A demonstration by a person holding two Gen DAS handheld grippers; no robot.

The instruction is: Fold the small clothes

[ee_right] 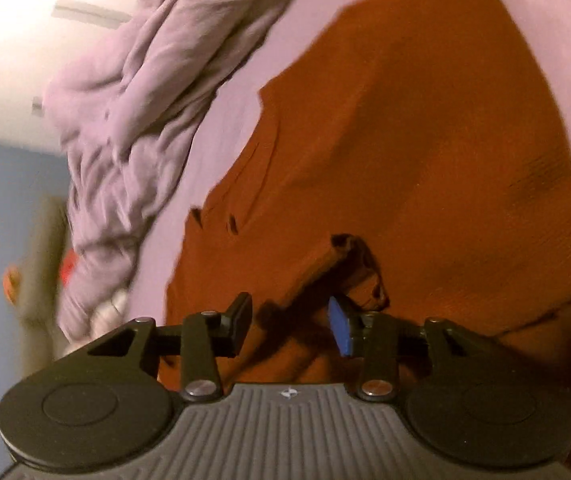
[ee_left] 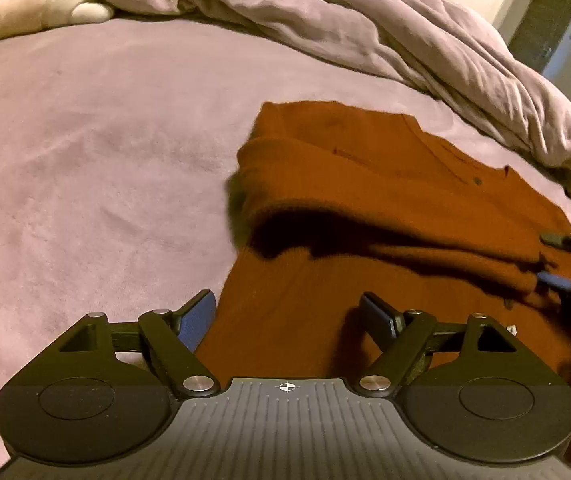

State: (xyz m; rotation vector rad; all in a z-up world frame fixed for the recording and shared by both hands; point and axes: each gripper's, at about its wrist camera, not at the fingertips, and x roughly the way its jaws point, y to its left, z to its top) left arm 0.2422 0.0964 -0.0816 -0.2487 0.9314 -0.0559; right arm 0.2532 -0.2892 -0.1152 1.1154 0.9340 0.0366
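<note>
Rust sweater (ee_left: 385, 200) lies half-folded on lilac bedsheet (ee_left: 85, 160).

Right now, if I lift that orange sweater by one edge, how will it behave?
The sweater would likely flop and drape, since a folded layer already sags over itself. Its knit looks thick, so it is probably not slippery on the sheet. Folds may fall open, as both hand-held grippers, left and right, are open.
</note>
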